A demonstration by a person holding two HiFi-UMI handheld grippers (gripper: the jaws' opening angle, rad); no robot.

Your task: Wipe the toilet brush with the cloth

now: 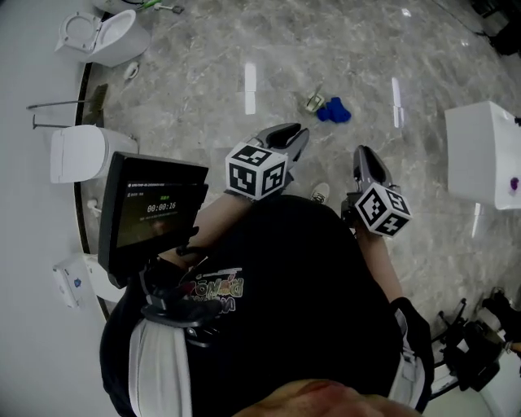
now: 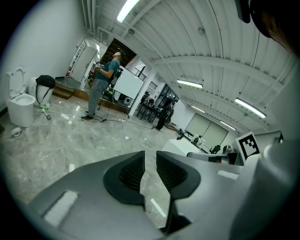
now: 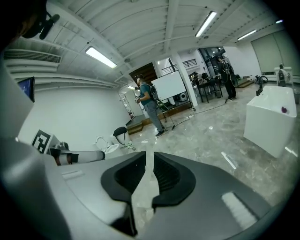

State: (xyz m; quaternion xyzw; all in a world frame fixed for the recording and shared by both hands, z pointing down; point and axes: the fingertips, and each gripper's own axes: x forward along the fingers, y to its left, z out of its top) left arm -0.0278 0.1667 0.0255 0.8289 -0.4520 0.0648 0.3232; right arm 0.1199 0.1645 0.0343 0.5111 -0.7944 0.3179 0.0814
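A blue cloth (image 1: 334,111) lies crumpled on the marble floor ahead of me, with a small pale green-and-white object (image 1: 314,102) just left of it; I cannot tell what that object is. A green-handled item (image 1: 159,6) lies by the far toilet (image 1: 110,34). My left gripper (image 1: 295,135) is held at waist height and points toward the cloth. Its jaws (image 2: 150,157) stand a narrow gap apart with only floor between them. My right gripper (image 1: 364,155) is beside it, its jaws (image 3: 149,158) a thin slit apart and empty.
A second toilet (image 1: 80,153) stands at the left wall. A white box-shaped unit (image 1: 482,155) stands on the right. A small screen (image 1: 155,212) hangs at my chest. A person (image 2: 102,84) stands far across the room near a whiteboard.
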